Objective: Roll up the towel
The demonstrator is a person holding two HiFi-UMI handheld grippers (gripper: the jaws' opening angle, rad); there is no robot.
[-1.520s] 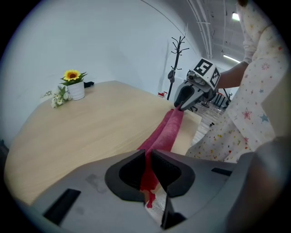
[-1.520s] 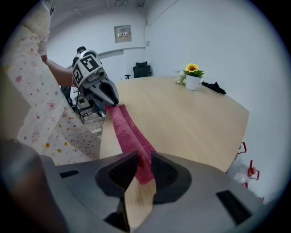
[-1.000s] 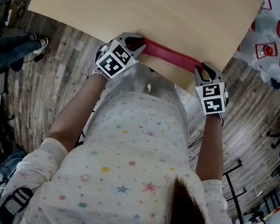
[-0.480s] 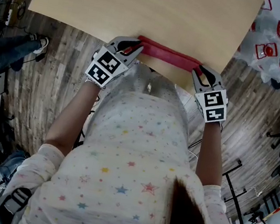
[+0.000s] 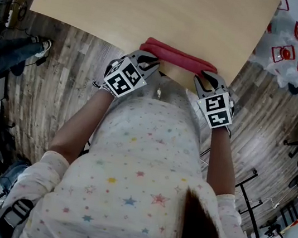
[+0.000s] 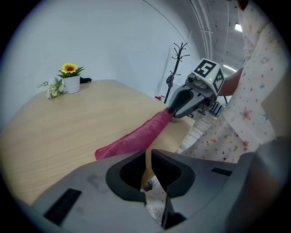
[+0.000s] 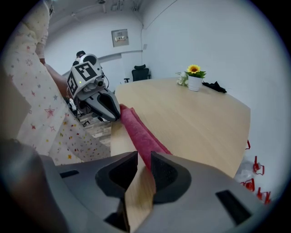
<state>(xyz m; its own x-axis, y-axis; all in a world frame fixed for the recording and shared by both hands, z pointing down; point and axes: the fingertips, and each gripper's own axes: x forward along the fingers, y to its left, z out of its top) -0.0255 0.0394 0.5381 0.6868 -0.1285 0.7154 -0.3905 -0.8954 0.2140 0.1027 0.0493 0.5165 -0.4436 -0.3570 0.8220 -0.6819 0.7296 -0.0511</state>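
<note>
Drawn back, the left gripper (image 5: 149, 61) and right gripper (image 5: 207, 78) are being held barely parted, gripping nothing; the rolled red towel (image 5: 179, 57) is lying crosswise just beyond, equally near both.

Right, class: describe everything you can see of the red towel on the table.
The towel is deep pink-red, soft and nappy like terry cloth. It is rolled into a long, narrow bundle with two ridges showing, lying along the near edge of the pale wooden table. The left gripper sits at one end and the right gripper at the other, tips apparently touching it.
</note>
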